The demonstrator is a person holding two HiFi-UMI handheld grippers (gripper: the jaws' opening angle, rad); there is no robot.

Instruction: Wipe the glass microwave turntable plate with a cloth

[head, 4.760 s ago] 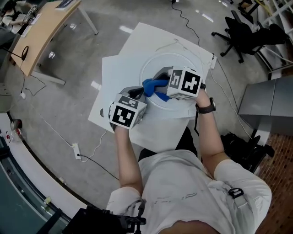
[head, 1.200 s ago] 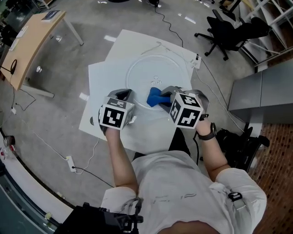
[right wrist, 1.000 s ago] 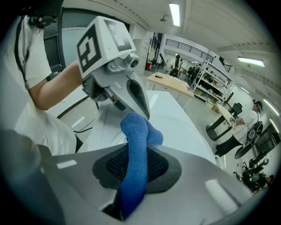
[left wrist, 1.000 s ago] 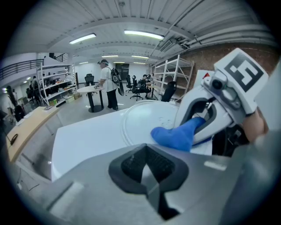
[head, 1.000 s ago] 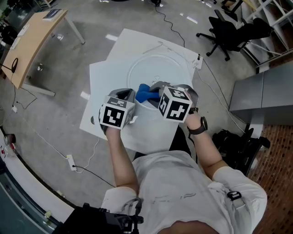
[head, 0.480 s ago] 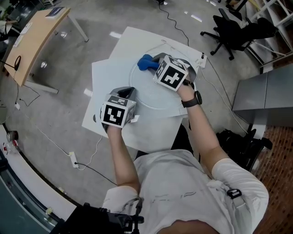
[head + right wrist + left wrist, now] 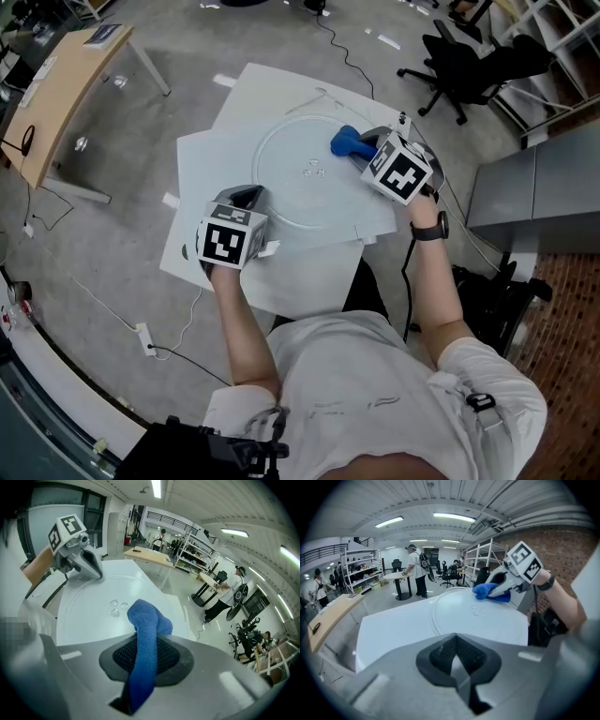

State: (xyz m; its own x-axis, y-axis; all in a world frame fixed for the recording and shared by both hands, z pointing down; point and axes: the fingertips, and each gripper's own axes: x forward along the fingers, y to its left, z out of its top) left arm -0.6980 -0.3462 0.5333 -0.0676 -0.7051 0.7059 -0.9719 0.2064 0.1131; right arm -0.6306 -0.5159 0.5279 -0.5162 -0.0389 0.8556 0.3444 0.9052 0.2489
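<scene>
Both arms reach forward.
The left claw (image 7: 246,196) sits closed, nearer the body; the right claw (image 7: 364,150), stretched farther, clamps the cloth (image 7: 344,141).

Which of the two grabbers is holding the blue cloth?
The right gripper, at the glass plate's right side: the blue cloth is pinched between its fingers. The left gripper is shut on nothing.

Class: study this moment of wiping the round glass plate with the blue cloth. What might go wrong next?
The left gripper, jaws shut and empty, clamps nothing, so the round glass turntable plate may slide under the wiping.
The right gripper holds the blue cloth by the plate's rim; a stroke may run off it.
</scene>
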